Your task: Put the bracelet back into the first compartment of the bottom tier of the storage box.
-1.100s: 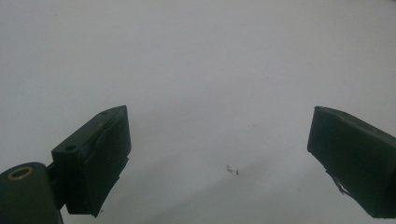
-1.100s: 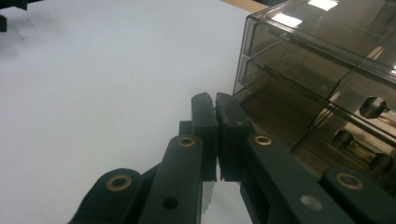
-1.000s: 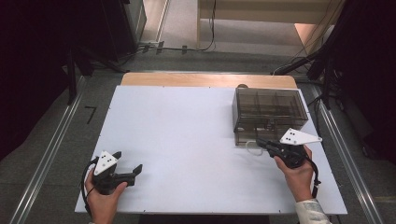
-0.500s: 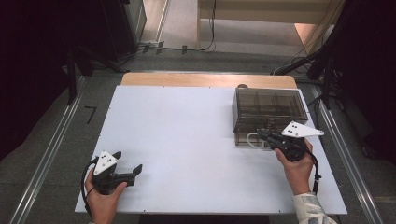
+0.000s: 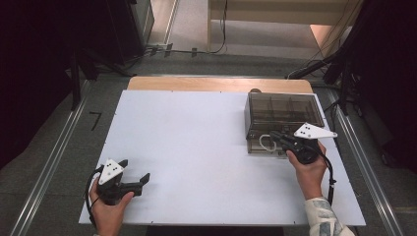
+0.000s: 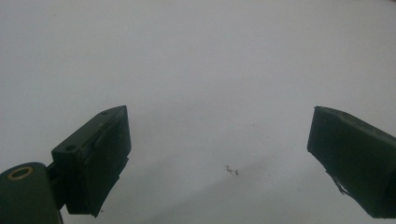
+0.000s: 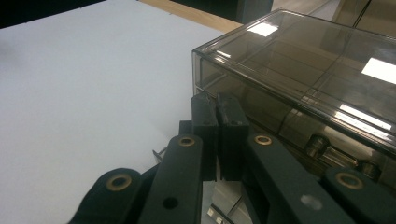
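Observation:
A smoky see-through plastic box (image 5: 281, 112) with a closed lid and inner compartments stands at the table's right side. My right gripper (image 5: 273, 134) is shut, and its tips rest against the box's near edge. In the right gripper view the two jaws of the right gripper (image 7: 217, 100) press flat together at the box (image 7: 299, 70) near its corner, and I see nothing between them. A white loop (image 5: 265, 142) lies at the box's front, just under the jaws. My left gripper (image 5: 134, 169) rests open near the table's front left; the left gripper (image 6: 219, 140) has bare white tabletop between its jaws.
The white table top (image 5: 196, 132) spreads wide between the two hands. A strip of wooden board (image 5: 196, 83) runs along its far edge. Small metal parts (image 7: 322, 147) show through the box's front wall. Dark stands and cables surround the table.
My right gripper has moved away from me and a little left, from the box's front right corner up onto its near edge. The left hand and gripper have stayed put.

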